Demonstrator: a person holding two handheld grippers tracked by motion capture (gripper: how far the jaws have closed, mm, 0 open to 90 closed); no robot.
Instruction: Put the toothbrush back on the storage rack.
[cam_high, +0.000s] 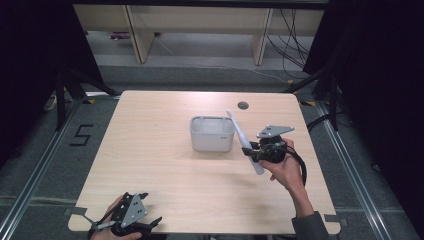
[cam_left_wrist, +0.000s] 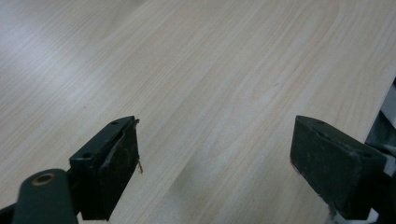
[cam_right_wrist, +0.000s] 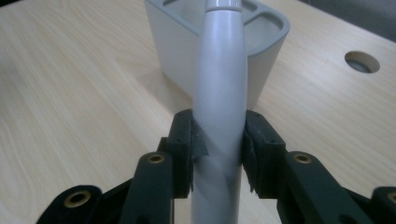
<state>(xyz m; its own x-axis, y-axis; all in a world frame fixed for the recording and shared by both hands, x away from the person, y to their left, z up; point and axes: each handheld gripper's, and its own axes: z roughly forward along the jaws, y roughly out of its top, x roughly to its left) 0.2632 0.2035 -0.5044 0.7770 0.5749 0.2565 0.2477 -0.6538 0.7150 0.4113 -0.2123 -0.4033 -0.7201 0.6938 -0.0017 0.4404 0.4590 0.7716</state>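
Pinched between the right gripper's (cam_right_wrist: 218, 140) pads, the long pale-grey plastic handle (cam_right_wrist: 219, 93) points at the grey compartmented holder (cam_right_wrist: 261, 32) in the upper centre; left gripper (cam_left_wrist: 215, 163) spread, idle.

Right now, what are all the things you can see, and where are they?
Toothbrush: one, white-grey, clamped between the right gripper's jaws, tilted, its top end over the holder's right rim.
Holder: one, pale grey, with compartments, mid-table.
Table: one, light wood, with a round hole near the far edge.
Floor marking "5": one, black, left of the table.
Shelving: beige, beyond the table.
Left gripper: one, black, jaws apart, at the table's near left edge.
Right gripper: one, black, right of the holder.
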